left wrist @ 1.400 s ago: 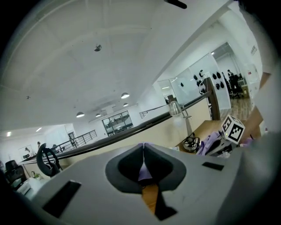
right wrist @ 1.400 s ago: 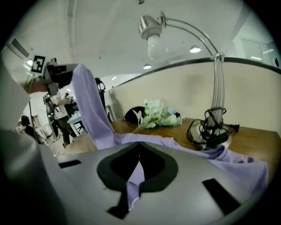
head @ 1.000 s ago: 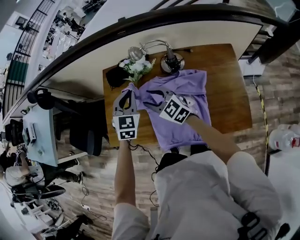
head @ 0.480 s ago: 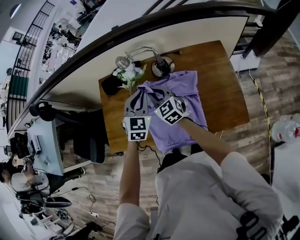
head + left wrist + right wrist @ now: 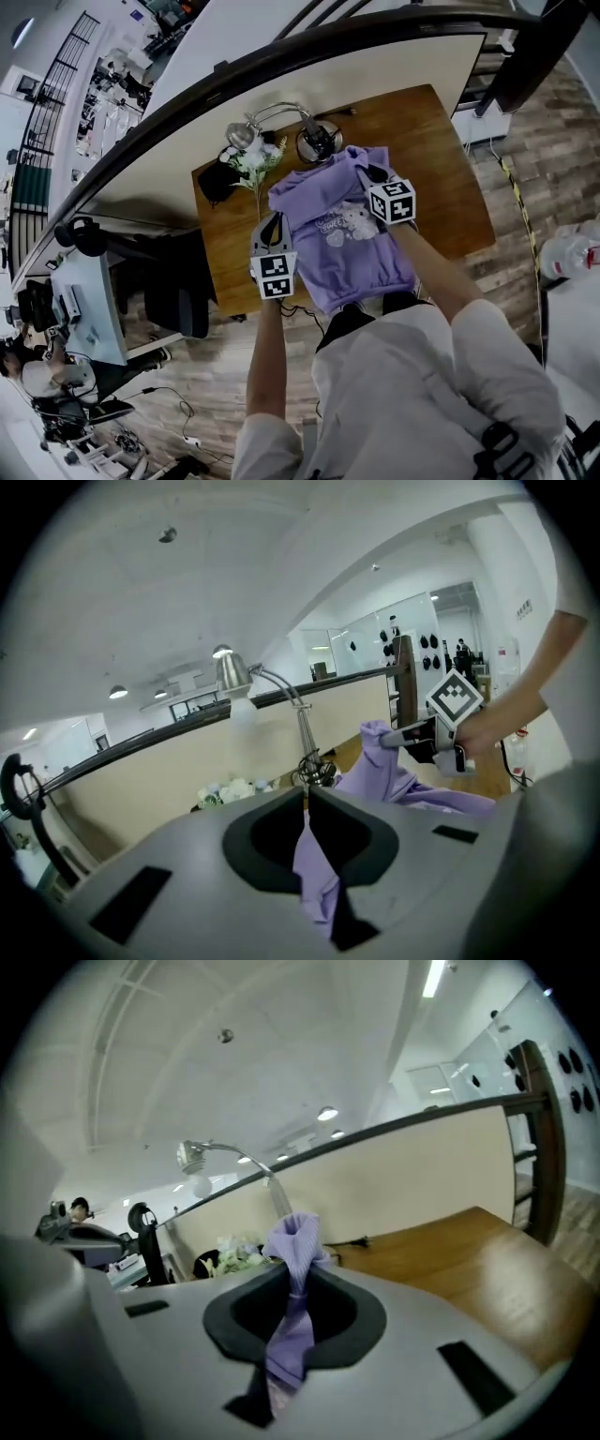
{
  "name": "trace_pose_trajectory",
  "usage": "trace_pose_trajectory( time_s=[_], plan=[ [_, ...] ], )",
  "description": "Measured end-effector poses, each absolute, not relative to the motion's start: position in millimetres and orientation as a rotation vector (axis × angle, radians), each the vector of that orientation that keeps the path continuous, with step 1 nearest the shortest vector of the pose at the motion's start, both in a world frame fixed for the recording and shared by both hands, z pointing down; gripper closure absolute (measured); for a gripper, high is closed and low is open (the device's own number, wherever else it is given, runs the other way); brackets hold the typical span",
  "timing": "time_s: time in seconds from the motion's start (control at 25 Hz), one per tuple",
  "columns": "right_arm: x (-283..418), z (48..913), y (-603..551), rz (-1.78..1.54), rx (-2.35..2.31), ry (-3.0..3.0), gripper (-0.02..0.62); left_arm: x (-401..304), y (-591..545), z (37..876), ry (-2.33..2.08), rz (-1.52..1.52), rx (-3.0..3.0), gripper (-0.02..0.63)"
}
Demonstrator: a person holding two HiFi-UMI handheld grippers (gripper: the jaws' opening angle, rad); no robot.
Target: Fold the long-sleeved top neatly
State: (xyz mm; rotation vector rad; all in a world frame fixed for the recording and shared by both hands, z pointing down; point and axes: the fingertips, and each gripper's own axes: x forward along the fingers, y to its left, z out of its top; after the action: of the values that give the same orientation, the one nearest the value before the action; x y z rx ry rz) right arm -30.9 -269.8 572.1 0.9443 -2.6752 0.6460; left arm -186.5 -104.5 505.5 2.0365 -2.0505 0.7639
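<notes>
A lilac long-sleeved top (image 5: 342, 239) with a small printed picture lies on the wooden table (image 5: 450, 202), its upper part bunched and lifted. My left gripper (image 5: 272, 219) is at the top's left edge, shut on a fold of lilac cloth (image 5: 314, 855) that runs between the jaws. My right gripper (image 5: 371, 172) is over the far right part of the top, shut on a raised peak of the cloth (image 5: 294, 1241). In the left gripper view, the right gripper (image 5: 392, 739) holds that peak up above the table.
A desk lamp (image 5: 242, 134) with a round base (image 5: 317, 142) stands at the table's far edge, beside white flowers (image 5: 253, 157) and a dark object (image 5: 214, 180). A curved partition wall (image 5: 375, 75) runs behind the table. The person's body is at the near edge.
The right gripper closed on cloth near the top's left middle and carried it to the far right. The left gripper came back toward the person along the left edge, still gripping cloth.
</notes>
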Motion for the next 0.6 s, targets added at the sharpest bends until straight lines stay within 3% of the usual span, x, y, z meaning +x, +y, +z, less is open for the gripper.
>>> trace_pose_trajectory(
  time_s=[0.32, 0.44, 0.6],
  plan=[
    [39.7, 660.8, -296.3, 0.911, 0.993, -2.373, 0.376, -212.6, -90.2, 569.4, -1.984, 0.774, 1.908, 0.577],
    [68.2, 659.2, -301.9, 0.889, 1.078, -2.348, 0.397, -223.2, -93.3, 585.2, -1.977, 0.758, 1.883, 0.577],
    [45.1, 622.5, -293.5, 0.576, 0.988, -2.481, 0.523, -231.4, -111.3, 606.2, -1.962, 0.707, 1.871, 0.577]
  ],
)
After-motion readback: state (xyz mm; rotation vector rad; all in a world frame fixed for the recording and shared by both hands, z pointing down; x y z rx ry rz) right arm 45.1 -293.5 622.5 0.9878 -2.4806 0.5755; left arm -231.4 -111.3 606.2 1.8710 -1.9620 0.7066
